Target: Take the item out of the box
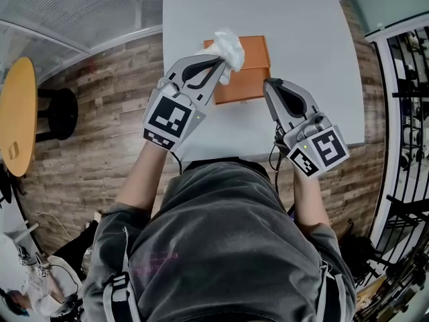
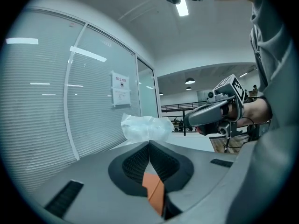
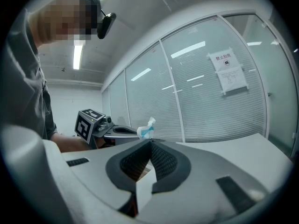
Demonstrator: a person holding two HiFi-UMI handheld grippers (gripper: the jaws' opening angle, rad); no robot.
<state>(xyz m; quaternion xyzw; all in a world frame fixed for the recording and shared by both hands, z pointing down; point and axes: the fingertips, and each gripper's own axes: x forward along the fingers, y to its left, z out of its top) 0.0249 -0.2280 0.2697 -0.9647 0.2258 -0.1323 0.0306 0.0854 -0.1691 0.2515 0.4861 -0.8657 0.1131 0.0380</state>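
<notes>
An orange box (image 1: 242,72) lies on the pale table (image 1: 301,25). My left gripper (image 1: 220,61) is shut on a crumpled white plastic-wrapped item (image 1: 228,48), lifted over the box's left part. In the left gripper view the jaws (image 2: 148,143) meet, with the pale item (image 2: 144,127) bunched just above the tips and the orange box (image 2: 154,190) below. My right gripper (image 1: 267,84) is shut, with nothing seen between its tips, at the box's right front corner. The right gripper view shows its own closed tips (image 3: 150,141) and the item (image 3: 146,129) in the left gripper (image 3: 122,131).
A person's torso and arms fill the lower head view. A round yellow table (image 1: 17,113) and a black stool (image 1: 64,109) stand at the left on the wooden floor. Metal racks (image 1: 409,79) line the right side. A glass partition with blinds (image 2: 46,101) runs behind the table.
</notes>
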